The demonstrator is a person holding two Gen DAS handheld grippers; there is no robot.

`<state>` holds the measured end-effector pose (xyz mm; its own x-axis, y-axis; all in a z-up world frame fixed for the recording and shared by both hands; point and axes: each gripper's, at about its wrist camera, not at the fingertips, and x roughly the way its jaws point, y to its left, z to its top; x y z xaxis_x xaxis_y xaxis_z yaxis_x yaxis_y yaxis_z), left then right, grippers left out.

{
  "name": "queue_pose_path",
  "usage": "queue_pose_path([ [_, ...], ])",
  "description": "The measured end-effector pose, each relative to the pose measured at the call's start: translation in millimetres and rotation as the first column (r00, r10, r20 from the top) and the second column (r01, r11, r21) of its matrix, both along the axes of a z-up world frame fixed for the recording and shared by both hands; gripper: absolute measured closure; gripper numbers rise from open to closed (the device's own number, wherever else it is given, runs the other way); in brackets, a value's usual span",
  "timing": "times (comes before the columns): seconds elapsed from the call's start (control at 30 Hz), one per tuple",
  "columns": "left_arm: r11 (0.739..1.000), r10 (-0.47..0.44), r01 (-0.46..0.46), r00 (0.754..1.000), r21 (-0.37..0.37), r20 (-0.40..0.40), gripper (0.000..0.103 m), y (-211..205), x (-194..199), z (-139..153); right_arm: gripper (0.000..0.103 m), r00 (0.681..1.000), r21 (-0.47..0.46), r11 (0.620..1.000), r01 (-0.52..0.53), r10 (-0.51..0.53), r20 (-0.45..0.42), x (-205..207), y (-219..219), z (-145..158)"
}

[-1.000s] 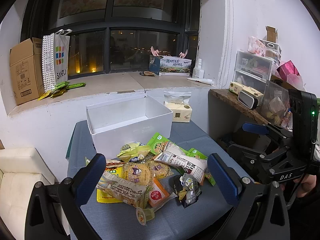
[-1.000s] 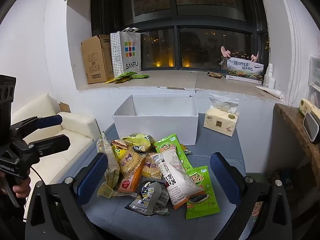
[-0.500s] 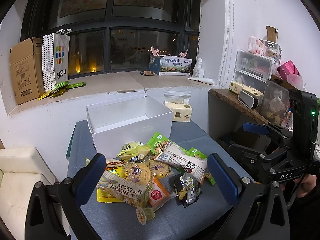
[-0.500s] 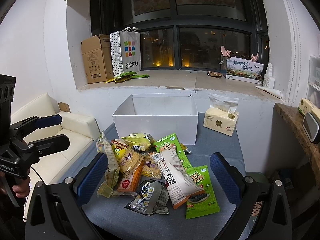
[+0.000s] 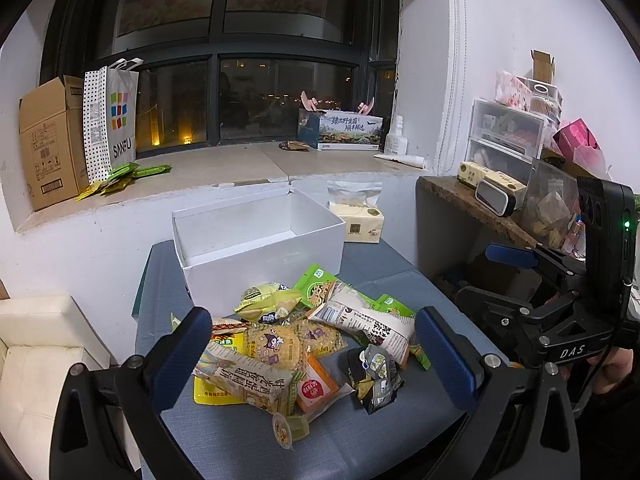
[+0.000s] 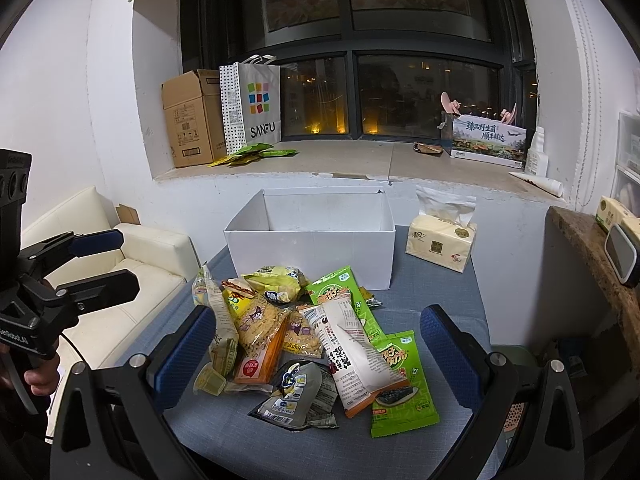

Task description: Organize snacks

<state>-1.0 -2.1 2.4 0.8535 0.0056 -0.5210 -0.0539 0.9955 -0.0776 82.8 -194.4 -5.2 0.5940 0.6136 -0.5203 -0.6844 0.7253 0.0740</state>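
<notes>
A heap of snack packets (image 5: 304, 344) (image 6: 304, 332) lies on a blue-grey table (image 5: 360, 440) (image 6: 432, 280), in front of an empty white box (image 5: 264, 264) (image 6: 312, 256). The heap holds green seaweed packs (image 6: 400, 392), a white sachet (image 6: 356, 352), yellow noodle bags (image 5: 276, 344) and a small jelly cup (image 5: 290, 430). My left gripper (image 5: 312, 352) hovers open above the near side of the heap, nothing between its blue pads. My right gripper (image 6: 316, 352) also stands open over the heap. Each gripper shows in the other's view, at the edge: the right gripper (image 5: 560, 300), the left gripper (image 6: 60, 280).
A tissue pack (image 5: 356, 220) (image 6: 440, 240) sits right of the box. A cream sofa (image 6: 120, 280) stands left of the table. A wooden shelf (image 5: 480, 208) with containers is on the right. The windowsill (image 6: 340, 164) behind holds a cardboard box, a paper bag and green packets.
</notes>
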Motion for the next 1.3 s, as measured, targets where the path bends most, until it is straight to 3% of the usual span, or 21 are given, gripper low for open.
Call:
queue_pose_path([
  [1.3, 1.0, 0.005, -0.006, 1.0, -0.007, -0.004, 0.0, -1.6, 0.2, -2.2, 0.0, 1.0, 0.0, 1.0, -0.002, 0.002, -0.001, 0.2, 0.3, -0.8],
])
